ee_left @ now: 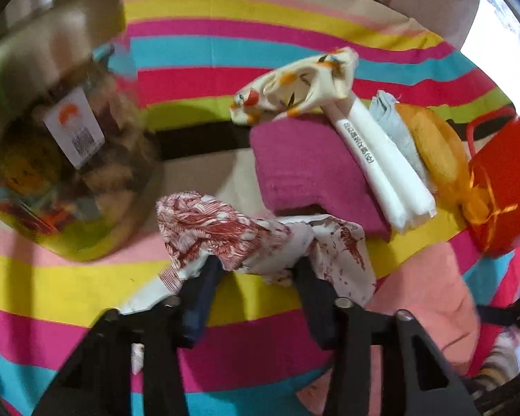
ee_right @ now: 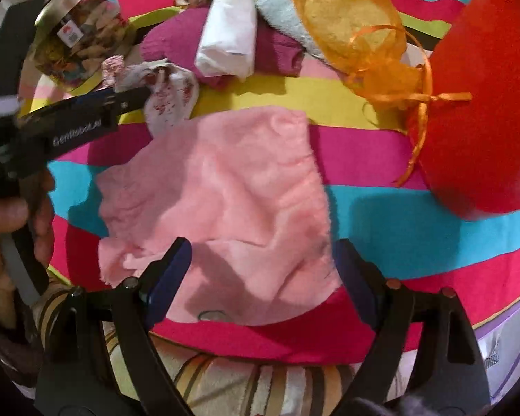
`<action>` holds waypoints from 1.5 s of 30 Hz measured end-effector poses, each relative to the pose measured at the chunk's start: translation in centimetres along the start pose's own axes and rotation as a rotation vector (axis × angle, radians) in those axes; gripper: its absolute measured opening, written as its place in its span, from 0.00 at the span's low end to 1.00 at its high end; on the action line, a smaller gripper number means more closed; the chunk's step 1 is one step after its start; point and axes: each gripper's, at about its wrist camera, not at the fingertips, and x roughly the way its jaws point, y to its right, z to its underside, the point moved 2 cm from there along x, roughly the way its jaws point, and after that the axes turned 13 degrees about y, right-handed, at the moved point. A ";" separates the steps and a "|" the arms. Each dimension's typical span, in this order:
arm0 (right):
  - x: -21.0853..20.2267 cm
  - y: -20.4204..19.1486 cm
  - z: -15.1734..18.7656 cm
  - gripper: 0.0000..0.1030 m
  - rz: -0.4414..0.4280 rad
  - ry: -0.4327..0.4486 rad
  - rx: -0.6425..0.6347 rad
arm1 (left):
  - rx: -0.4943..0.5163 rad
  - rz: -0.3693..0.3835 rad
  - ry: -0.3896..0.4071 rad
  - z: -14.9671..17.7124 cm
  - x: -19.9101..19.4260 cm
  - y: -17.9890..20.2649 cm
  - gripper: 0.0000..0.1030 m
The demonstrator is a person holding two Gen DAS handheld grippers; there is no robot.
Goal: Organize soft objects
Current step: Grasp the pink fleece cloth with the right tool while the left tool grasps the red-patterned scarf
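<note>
A red-and-white patterned cloth [ee_left: 225, 228] is bunched across the tips of my left gripper [ee_left: 256, 270], which is shut on it above the striped tablecloth [ee_left: 69, 277]. The right wrist view shows that cloth [ee_right: 170, 97] hanging from the left gripper's tip [ee_right: 145, 95]. My right gripper [ee_right: 263, 270] is open and points straight down over a fluffy pink towel [ee_right: 225, 190] that lies rumpled on the table. Its two fingers straddle the towel's near edge without pinching it.
Behind lie a folded magenta towel [ee_left: 301, 170], a white folded cloth [ee_left: 381, 166], a cream floral cloth [ee_left: 294, 86], a pale blue cloth [ee_left: 395, 121] and an orange mesh bag [ee_right: 350, 34]. A red box [ee_right: 485, 104] stands right, a labelled jar [ee_left: 69, 145] left. A hand [ee_right: 3, 215] holds the left gripper.
</note>
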 end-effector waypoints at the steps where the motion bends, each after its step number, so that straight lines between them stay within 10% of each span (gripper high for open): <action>1: 0.1 0.3 0.0 0.84 0.001 -0.004 0.006 | 0.015 0.008 -0.001 0.1 0.0 0.3 0.23; 16: -0.1 -2.0 1.4 0.90 -0.197 -0.055 -0.335 | -0.119 0.066 0.096 1.3 -4.9 -2.4 0.16; 23: 0.3 -4.2 2.1 0.96 -0.161 -0.032 -0.565 | -0.149 0.079 0.132 1.5 -6.7 -2.4 0.16; 35: 1.7 -7.4 -1.3 0.99 -0.137 0.012 -0.506 | -0.211 0.059 0.172 2.4 -9.7 -3.1 0.16; 45: -0.4 -10.3 -0.7 0.36 -0.202 0.068 -0.546 | -0.254 0.046 0.196 3.2 -11.1 -3.6 0.16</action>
